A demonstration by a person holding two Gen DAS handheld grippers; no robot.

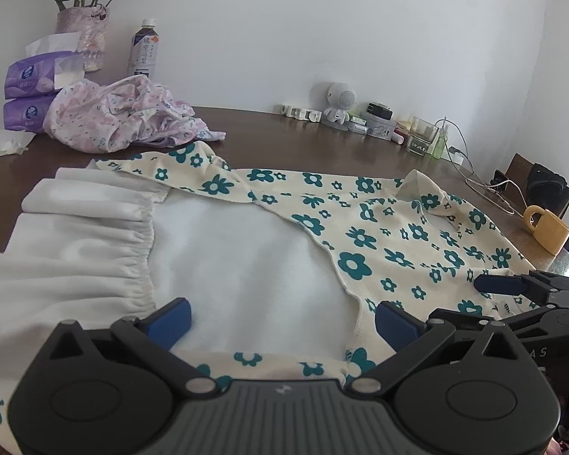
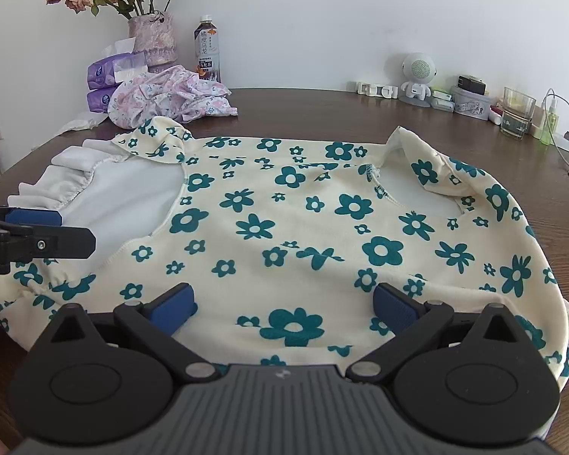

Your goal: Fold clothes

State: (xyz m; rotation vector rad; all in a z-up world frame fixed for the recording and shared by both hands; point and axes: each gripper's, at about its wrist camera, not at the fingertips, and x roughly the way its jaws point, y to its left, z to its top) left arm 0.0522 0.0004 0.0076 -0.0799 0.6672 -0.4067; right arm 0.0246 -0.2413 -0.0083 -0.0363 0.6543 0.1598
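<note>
A cream garment with teal flowers (image 2: 284, 208) lies spread on the brown table, part of it folded back to show its white lining (image 1: 239, 258) and a gathered white hem at the left. My left gripper (image 1: 284, 318) hangs open just above the lining near the front edge, nothing between its blue pads. My right gripper (image 2: 284, 303) is open too, low over the flowered front, its pads apart from the cloth. Each gripper shows in the other's view: the right gripper (image 1: 512, 288) and the left gripper (image 2: 49, 231).
A crumpled pink floral garment (image 2: 167, 94) lies at the back left beside purple tissue packs (image 2: 102, 83), a flower vase (image 2: 151, 38) and a bottle (image 2: 207, 49). Along the wall stand a small white robot figure (image 2: 417, 76), a glass (image 2: 517, 113) and cables. A yellow mug (image 1: 546, 231) sits at the right.
</note>
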